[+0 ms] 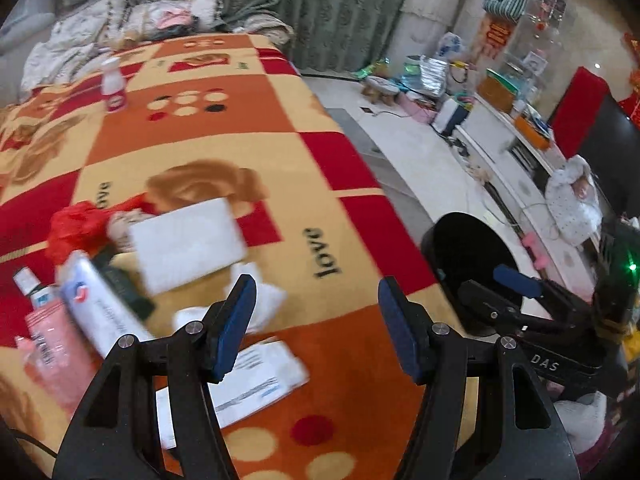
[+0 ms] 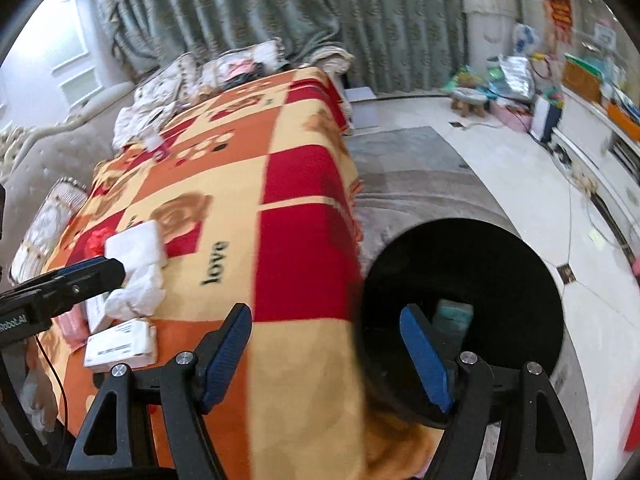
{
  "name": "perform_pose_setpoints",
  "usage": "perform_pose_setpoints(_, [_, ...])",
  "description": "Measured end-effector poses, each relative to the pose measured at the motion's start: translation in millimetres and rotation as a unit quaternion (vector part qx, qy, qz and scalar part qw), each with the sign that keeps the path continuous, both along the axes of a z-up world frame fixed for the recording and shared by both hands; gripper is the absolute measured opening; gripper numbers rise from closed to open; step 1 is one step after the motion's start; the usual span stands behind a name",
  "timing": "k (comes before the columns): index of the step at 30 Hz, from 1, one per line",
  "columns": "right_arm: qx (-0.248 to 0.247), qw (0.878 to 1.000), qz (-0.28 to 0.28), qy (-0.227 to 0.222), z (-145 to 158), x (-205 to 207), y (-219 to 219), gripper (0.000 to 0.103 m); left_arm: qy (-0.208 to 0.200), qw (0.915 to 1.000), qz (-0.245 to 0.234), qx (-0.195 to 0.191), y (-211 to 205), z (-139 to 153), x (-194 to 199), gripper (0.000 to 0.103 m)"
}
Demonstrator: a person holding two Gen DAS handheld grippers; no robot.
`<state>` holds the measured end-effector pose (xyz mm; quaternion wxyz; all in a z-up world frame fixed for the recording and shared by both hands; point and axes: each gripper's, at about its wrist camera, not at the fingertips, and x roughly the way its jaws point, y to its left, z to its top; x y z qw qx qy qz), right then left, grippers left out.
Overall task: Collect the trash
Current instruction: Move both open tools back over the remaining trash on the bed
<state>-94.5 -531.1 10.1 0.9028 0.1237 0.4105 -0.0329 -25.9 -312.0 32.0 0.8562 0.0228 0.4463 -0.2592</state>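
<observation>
Both tools half open, empty. Crumpled tissue (image 1: 256, 300) on bed just ahead-left of left tool (image 1: 316, 320); right tool (image 2: 326, 356) over bin (image 2: 480, 264), farther off.

Bin (image 2: 500, 264) right of blanket (image 2: 304, 208)

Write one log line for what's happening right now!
left hand-held gripper: open, empty | right hand-held gripper: open, empty | round black bin: teal item inside | crumpled white tissue: on blanket
</observation>
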Motion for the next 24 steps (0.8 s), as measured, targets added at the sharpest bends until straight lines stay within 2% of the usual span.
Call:
perform_pose_setpoints(10, [-0.003, 0.999, 0.052, -0.004, 2, 19, 68, 0.074, -0.027, 0.9989, 0.032, 0.02, 47, 3, -8, 0.062])
perform_pose_setpoints(24, [-0.004, 0.994, 0.105, 0.006, 0, 36, 122, 0.074, -0.024, 0.9972, 0.063, 0.031, 109, -3, -12, 0.062])
